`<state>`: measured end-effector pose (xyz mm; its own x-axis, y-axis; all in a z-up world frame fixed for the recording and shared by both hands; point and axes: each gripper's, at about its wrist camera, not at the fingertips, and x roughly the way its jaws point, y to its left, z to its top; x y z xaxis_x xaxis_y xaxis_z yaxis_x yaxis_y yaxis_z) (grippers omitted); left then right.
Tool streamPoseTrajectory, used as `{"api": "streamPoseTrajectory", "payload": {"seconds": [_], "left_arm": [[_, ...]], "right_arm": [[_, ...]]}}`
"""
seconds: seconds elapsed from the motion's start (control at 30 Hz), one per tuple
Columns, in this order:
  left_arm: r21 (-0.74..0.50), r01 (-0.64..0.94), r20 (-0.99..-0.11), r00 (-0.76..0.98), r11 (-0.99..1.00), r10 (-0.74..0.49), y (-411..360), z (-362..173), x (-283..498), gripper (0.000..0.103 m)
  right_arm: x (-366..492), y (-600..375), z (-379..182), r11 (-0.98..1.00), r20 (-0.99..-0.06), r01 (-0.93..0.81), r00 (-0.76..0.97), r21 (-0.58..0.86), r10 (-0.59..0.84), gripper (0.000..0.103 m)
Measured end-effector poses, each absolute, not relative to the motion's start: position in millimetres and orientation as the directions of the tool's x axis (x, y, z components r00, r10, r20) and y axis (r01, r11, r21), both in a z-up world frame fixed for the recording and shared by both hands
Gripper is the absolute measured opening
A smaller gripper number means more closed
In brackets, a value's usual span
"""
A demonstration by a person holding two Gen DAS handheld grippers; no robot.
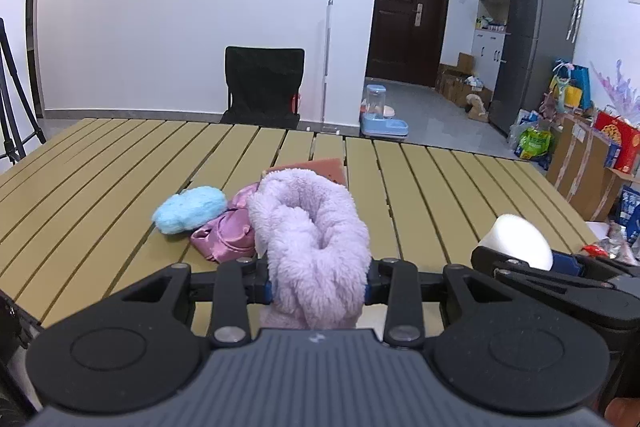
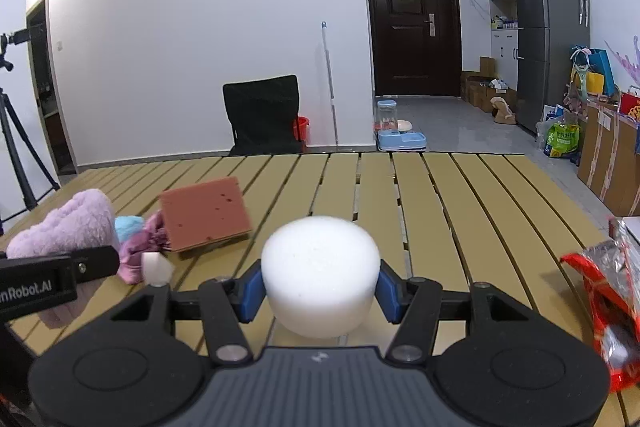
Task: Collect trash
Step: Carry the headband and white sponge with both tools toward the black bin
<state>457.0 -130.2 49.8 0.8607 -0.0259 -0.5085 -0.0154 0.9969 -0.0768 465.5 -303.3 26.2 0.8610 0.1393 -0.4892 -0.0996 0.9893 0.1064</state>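
Slatted tan table (image 1: 120, 163) fills the foreground in both wrist views; white wall, black chair (image 1: 262, 87), dark door (image 1: 408, 7) and grey fridge (image 1: 532, 39) behind it. Tripod (image 1: 12, 99) at far left, cardboard boxes (image 1: 580, 163) and bags along the right wall, blue pet feeder (image 1: 382, 119) on the floor near the door.

Left gripper (image 1: 318, 287): jaws pinching a fluffy lilac cloth (image 1: 312, 235), pads pressed into it from both sides, cloth bunched up and standing above the fingers. It hangs over the near edge of the table. Right view shows the same cloth (image 2: 68, 223) at far left with the left gripper's body below it.

Right gripper (image 2: 320, 291): blue pads clamped on a white foam cylinder (image 2: 320, 271), one pad on each side, flat top facing up. Jaws about half spread, set by the foam's width. From the left view the foam (image 1: 516, 239) shows at the right edge, near table height.

Lying on the table: light blue fuzzy piece (image 1: 190, 209), touching a crumpled pink satin cloth (image 1: 228, 235), with a reddish-brown sponge pad (image 2: 204, 213) just behind them. Small white foam scrap (image 2: 157, 267) sits just beside the pink cloth. Red and clear plastic wrapper (image 2: 608, 291) at the right edge of the table, well apart from the rest.
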Motion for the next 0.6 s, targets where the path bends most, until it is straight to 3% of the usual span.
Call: {"api": "streamPoseTrajectory", "payload": {"seconds": [0.6], "left_arm": [[-0.098, 0.016, -0.492, 0.869, 0.995, -0.062, -97.4, 70.0, 357.1, 0.036]], "right_arm": [[358.8, -276.7, 42.0, 0.979, -0.47, -0.15, 0.86, 0.137, 0.197, 0.055]]}}
